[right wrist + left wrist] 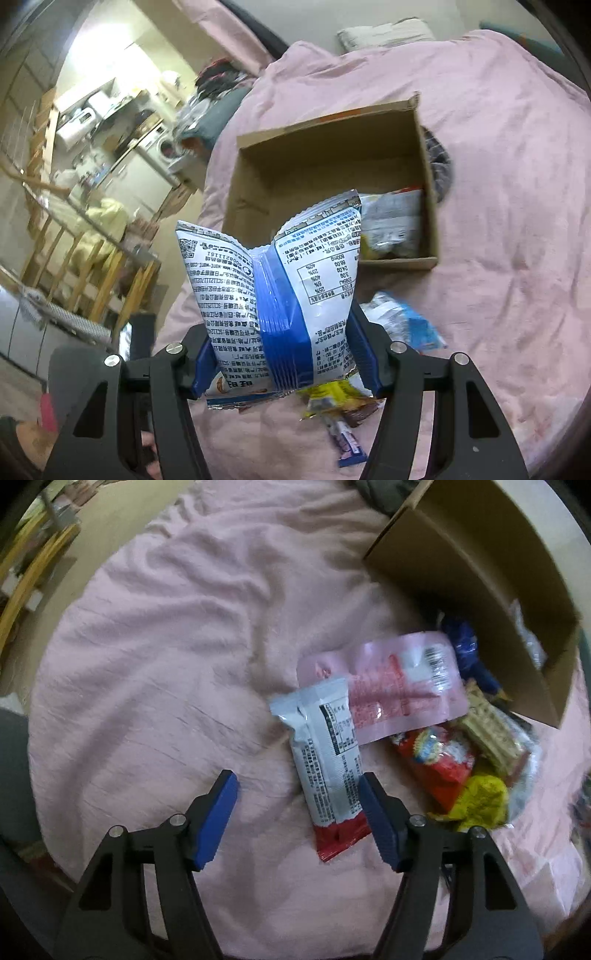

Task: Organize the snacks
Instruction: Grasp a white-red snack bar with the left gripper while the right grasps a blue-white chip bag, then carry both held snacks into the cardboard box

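In the left wrist view my left gripper point(295, 779) points down at a pink blanket, its jaws apart. A white snack packet with a red end point(325, 757) lies between the fingers, close against the right pad, with a wide gap to the left pad. Beside it a pile holds a pink packet point(399, 690), a red packet point(439, 764), a yellow wrapper point(480, 805) and a cracker pack point(491, 731). In the right wrist view my right gripper point(282, 343) is shut on a puffy white-and-blue snack bag point(273, 280), held above the blanket in front of an open cardboard box point(325, 129).
The cardboard box point(480, 572) lies at the upper right, with a few packets point(395, 221) in its near corner. A blue-white packet point(406, 321), yellow wrappers point(328, 398) and a small purple bar point(347, 443) lie on the blanket. Wooden shelving point(74, 258) stands beyond the bed's left edge.
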Demonstrator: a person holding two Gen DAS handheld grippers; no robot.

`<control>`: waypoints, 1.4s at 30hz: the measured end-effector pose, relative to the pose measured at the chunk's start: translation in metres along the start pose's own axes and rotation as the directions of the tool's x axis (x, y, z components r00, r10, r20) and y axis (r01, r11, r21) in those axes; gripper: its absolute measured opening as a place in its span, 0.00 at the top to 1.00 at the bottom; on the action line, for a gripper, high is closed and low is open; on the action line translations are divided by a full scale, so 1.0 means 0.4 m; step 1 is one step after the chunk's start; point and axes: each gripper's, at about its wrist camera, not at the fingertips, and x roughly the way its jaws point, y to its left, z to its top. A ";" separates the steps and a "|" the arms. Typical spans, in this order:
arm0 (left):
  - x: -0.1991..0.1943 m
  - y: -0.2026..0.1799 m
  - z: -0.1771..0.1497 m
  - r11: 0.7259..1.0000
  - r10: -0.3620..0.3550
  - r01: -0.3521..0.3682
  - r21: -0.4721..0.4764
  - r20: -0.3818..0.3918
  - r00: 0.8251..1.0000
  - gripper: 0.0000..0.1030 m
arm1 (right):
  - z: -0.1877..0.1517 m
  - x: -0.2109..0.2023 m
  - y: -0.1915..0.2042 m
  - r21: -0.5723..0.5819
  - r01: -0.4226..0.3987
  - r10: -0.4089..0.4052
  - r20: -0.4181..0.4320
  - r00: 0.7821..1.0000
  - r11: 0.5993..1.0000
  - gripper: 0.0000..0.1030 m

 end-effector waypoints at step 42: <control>-0.250 -0.311 0.294 0.846 -0.149 -0.045 0.531 0.317 0.936 0.72 | 0.159 0.087 -0.018 0.035 0.172 -0.176 0.134 0.975 0.984 0.38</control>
